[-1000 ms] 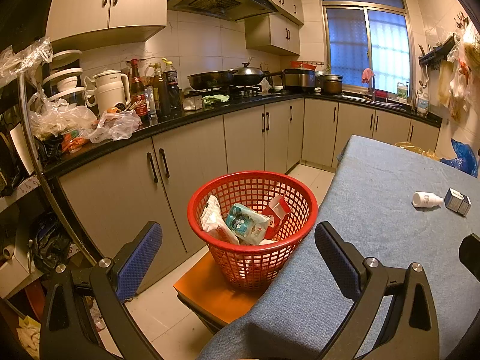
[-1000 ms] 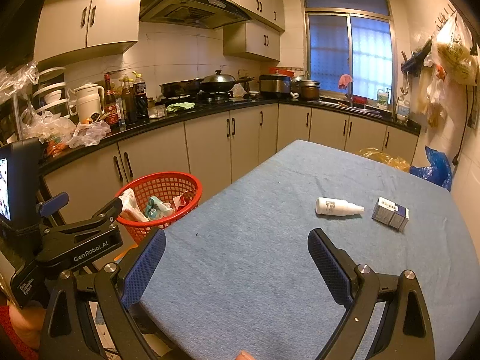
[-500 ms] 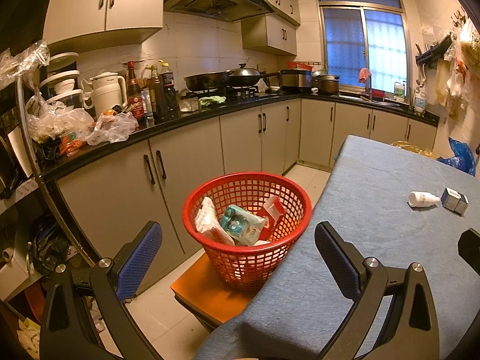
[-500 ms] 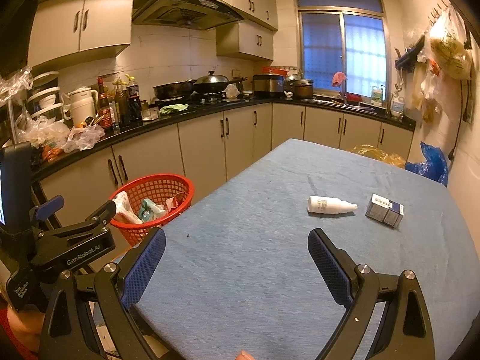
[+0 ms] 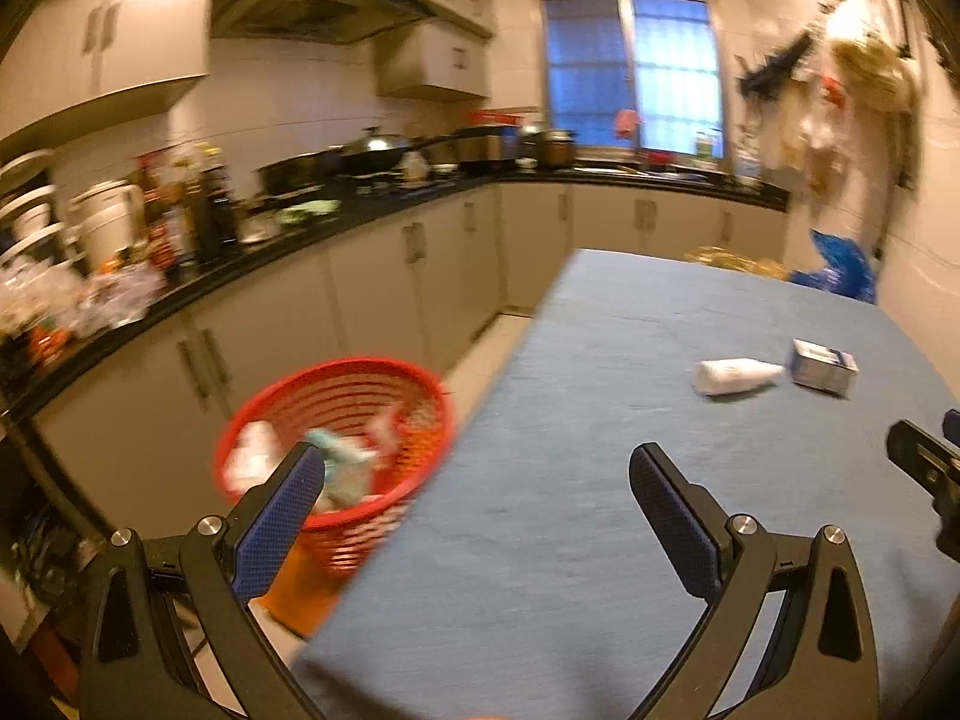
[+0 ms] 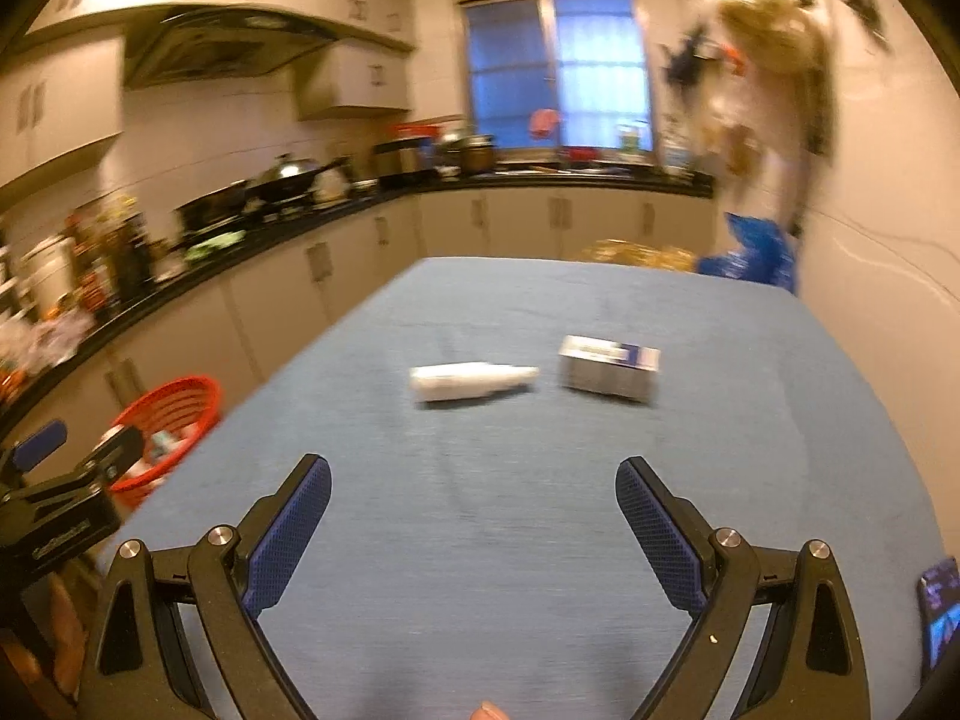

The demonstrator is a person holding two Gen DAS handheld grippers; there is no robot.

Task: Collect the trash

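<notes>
Your kitchen counter [image 5: 252, 264] runs along the left wall and bends round under the window [image 6: 555, 69], crowded with pots and bottles that are too blurred to name. In front of you the table [image 6: 540, 510], covered in blue cloth, fills most of both views. Off its left edge, lower than the tabletop, sits the red basket [image 5: 336, 396]; you can see pale wrappers and a teal packet inside it, though motion blur smears their outlines. Your left gripper [image 5: 477, 480] hangs over the near left corner of the table with its jaws spread wide and nothing between them, its left finger overlapping the basket rim in the left wrist view. Your right gripper [image 6: 474, 492] is over the near middle of the table, jaws likewise spread wide and empty, aimed toward the two pieces of trash lying ahead. The larger of these is the small box [image 6: 609, 375], grey-white with a dark blue band, resting flat toward the far right of the cloth. Just beside it on the left lies the white bottle [image 6: 471, 383], on its side with its narrow cap end pointing at the box; whether the two touch you cannot tell through the blur.
</notes>
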